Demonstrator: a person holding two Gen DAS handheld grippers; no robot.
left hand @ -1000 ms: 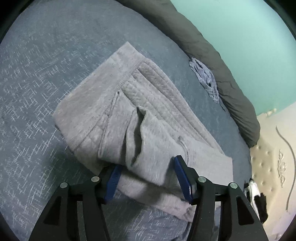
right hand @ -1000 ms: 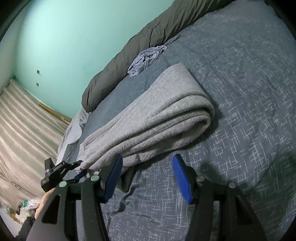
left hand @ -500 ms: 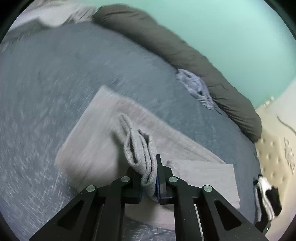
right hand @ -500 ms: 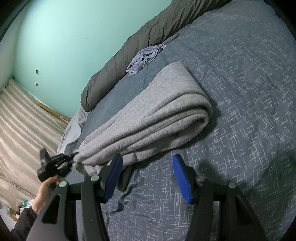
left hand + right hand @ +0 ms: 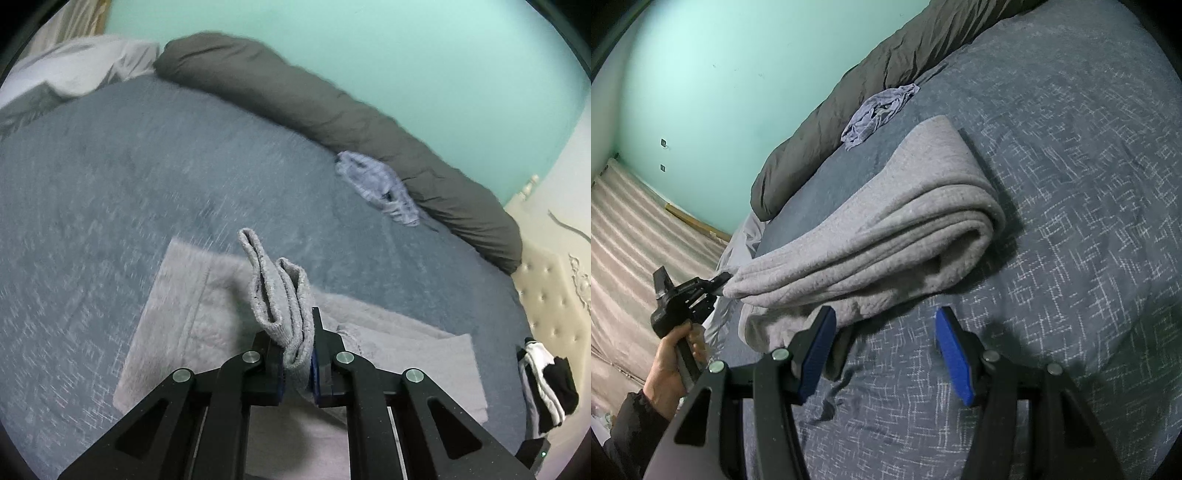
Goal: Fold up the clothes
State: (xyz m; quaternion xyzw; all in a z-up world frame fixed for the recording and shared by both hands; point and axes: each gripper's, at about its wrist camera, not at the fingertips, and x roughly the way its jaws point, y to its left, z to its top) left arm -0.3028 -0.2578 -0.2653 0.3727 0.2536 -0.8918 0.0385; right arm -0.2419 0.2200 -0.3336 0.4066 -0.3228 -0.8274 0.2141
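A grey knit garment (image 5: 192, 317) lies folded on the blue-grey bed. My left gripper (image 5: 297, 354) is shut on a bunched edge of it, and that edge (image 5: 277, 291) stands up between the jaws. In the right wrist view the same garment (image 5: 886, 229) is a thick folded stack whose left end is lifted by the left gripper (image 5: 718, 282), held in a person's hand (image 5: 670, 365). My right gripper (image 5: 886, 350) stands open just in front of the stack, its blue pads (image 5: 951, 354) over bare bedspread with nothing between them.
A dark grey rolled duvet (image 5: 332, 114) runs along the teal wall. A crumpled blue-lilac cloth (image 5: 380, 188) lies beside it on the bedspread (image 5: 92, 177). Black-and-white clothing (image 5: 546, 384) hangs at the right by a cream padded headboard (image 5: 554, 280). Pale bedding (image 5: 66, 70) sits far left.
My left gripper went from open around the garment's edge to shut on it, then lifted the edge upward. The right gripper has stayed open and nearly still.
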